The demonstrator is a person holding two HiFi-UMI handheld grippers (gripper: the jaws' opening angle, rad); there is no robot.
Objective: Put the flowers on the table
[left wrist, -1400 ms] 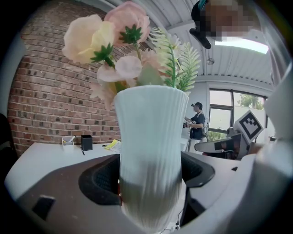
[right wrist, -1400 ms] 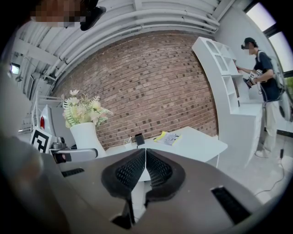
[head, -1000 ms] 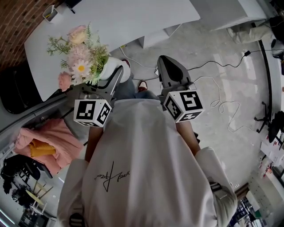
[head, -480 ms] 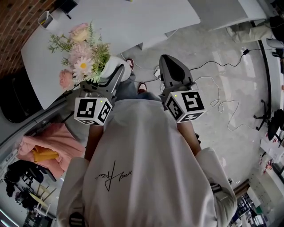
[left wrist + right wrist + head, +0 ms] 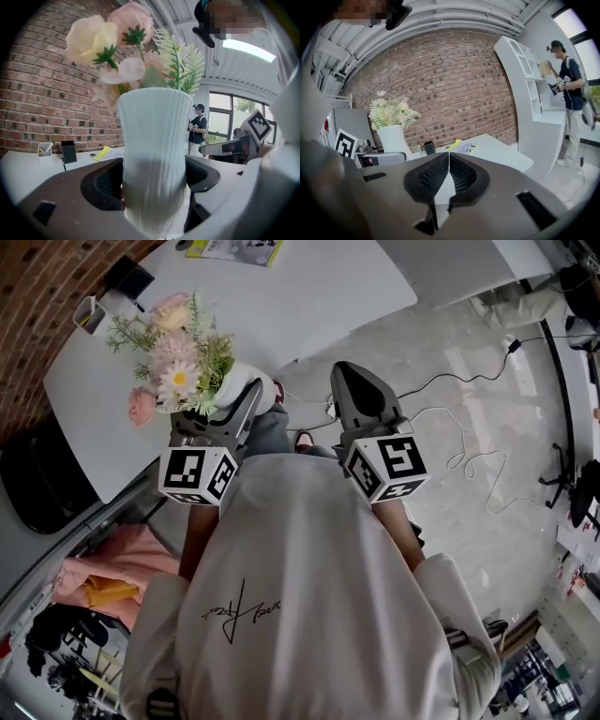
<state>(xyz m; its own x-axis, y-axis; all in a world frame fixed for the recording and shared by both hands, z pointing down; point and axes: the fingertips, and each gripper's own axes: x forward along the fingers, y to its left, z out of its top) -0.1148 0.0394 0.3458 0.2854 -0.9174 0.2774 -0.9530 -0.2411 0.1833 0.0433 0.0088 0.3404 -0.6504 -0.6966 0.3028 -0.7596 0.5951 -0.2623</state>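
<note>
Clamping the vase [image 5: 154,126], left tongs [image 5: 152,180]; right tongs [image 5: 449,161] closed.

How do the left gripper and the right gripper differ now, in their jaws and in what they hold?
The left gripper is clamped on the white ribbed vase of flowers, jaws apart; the right gripper is empty, jaws pressed together. In the head view the left gripper points at the edge of the white table, the right gripper over the floor. Both carry a marker cube.
</note>
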